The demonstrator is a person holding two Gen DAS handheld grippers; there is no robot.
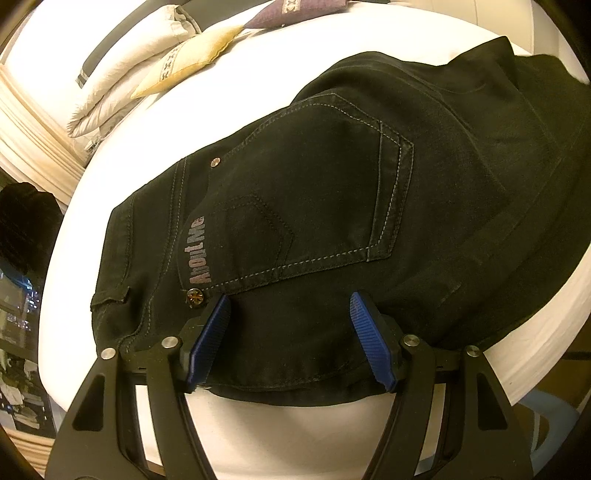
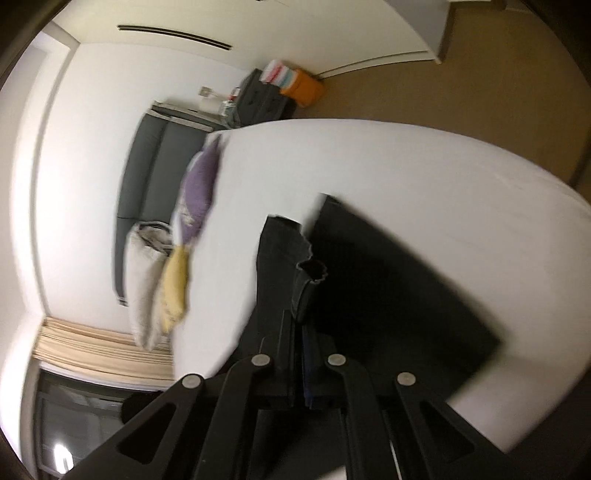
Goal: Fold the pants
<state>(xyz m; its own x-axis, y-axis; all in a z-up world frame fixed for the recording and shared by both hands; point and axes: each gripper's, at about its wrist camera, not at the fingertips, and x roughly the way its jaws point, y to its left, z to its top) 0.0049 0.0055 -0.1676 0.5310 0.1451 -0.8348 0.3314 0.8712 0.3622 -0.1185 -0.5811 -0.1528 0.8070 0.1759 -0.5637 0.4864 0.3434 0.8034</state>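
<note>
Black pants lie on the white bed, back pocket and "AboutMe" label up, waistband at the left. My left gripper is open, its blue pads spread just above the near edge of the pants, holding nothing. In the right wrist view my right gripper is shut on a fold of the pants' fabric, lifted above the bed. The rest of the pants hangs and lies dark below it. The view is blurred.
White pillows, a yellow cushion and a purple cushion lie at the bed's head. A grey headboard, a nightstand and an orange bag stand beyond. Curtains hang by a window.
</note>
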